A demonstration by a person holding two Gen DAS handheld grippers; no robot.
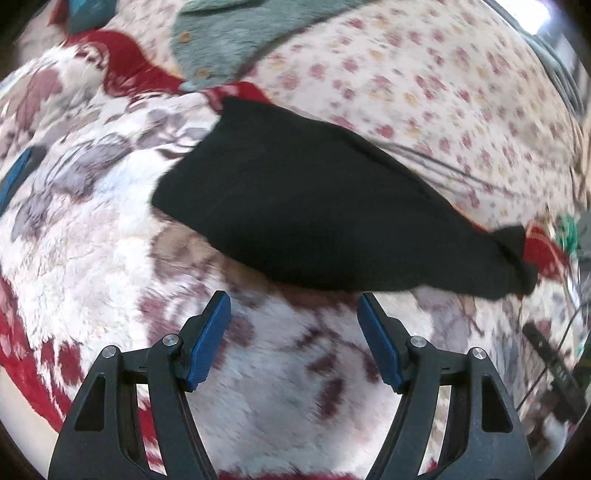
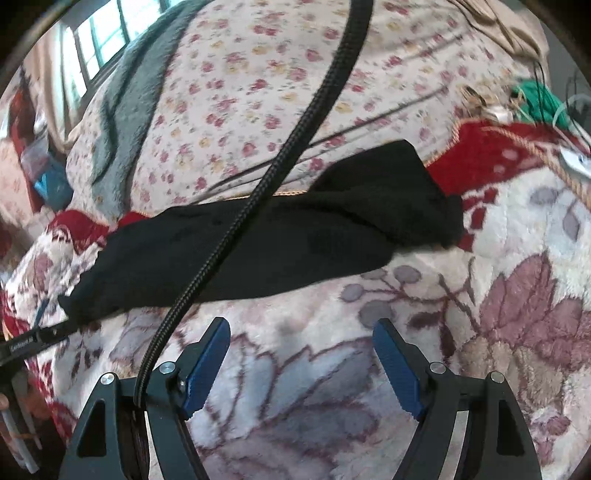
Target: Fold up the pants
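Note:
The black pants (image 1: 295, 206) lie as a long folded strip on a fluffy floral blanket (image 1: 92, 258). In the right wrist view the pants (image 2: 332, 221) run from lower left to upper right, with a bunched end at the right. My left gripper (image 1: 293, 301) is open and empty, its blue fingertips just short of the pants' near edge. My right gripper (image 2: 301, 326) is open and empty, a short way back from the pants' near edge. A blue finger (image 1: 14, 177) of the other gripper shows at the left edge of the left wrist view.
A black braided cable (image 2: 288, 162) crosses in front of the right wrist camera over the pants. A grey-green fleece (image 1: 236, 33) lies on the flowered bedsheet (image 1: 424, 85) behind. A green item (image 2: 539, 99) and cords sit at the far right. A dark remote-like object (image 1: 550, 362) lies at the bed's right edge.

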